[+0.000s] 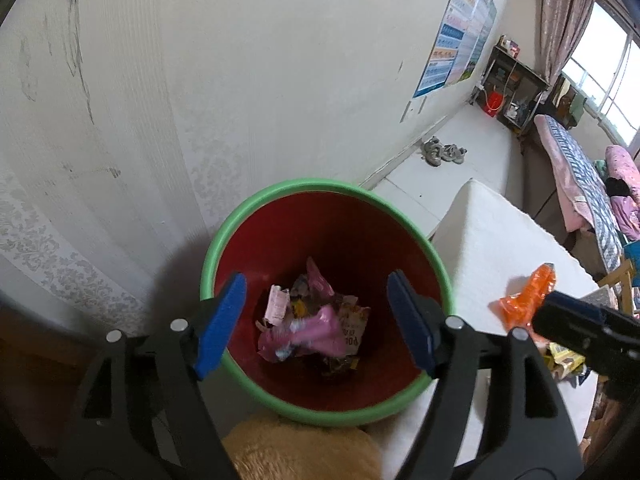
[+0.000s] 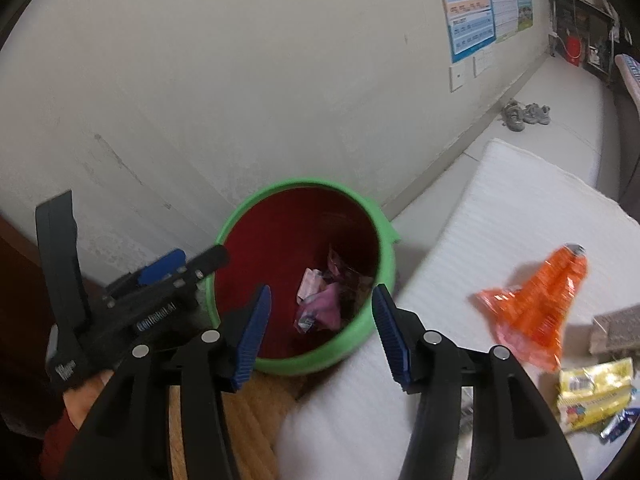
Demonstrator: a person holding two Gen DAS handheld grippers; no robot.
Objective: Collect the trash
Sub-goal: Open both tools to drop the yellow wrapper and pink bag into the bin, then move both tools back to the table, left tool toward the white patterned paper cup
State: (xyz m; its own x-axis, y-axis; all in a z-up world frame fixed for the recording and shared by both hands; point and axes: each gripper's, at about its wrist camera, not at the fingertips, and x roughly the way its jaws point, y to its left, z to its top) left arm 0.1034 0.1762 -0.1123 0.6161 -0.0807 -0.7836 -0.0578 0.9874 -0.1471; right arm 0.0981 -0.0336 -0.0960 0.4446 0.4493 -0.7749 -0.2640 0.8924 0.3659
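A red bin with a green rim (image 1: 304, 186) (image 2: 384, 276) stands against the wall beside a white foam pad (image 1: 492, 248) (image 2: 500, 216). Pink and printed wrappers (image 1: 316, 326) (image 2: 320, 306) lie at its bottom. My left gripper (image 1: 316, 322) is open and empty above the bin mouth. My right gripper (image 2: 320, 332) is open and empty, hovering over the bin's near rim. An orange wrapper (image 1: 528, 296) (image 2: 536, 300) lies on the pad to the right. A yellow snack packet (image 2: 592, 392) lies further right.
A tan plush item (image 1: 296, 452) sits below the bin. A grey sponge-like block (image 2: 616, 328) and small blue wrappers (image 2: 620, 424) lie at the pad's right. Shoes (image 1: 442, 152), a shelf (image 1: 512, 88) and a bed (image 1: 576, 176) stand farther back.
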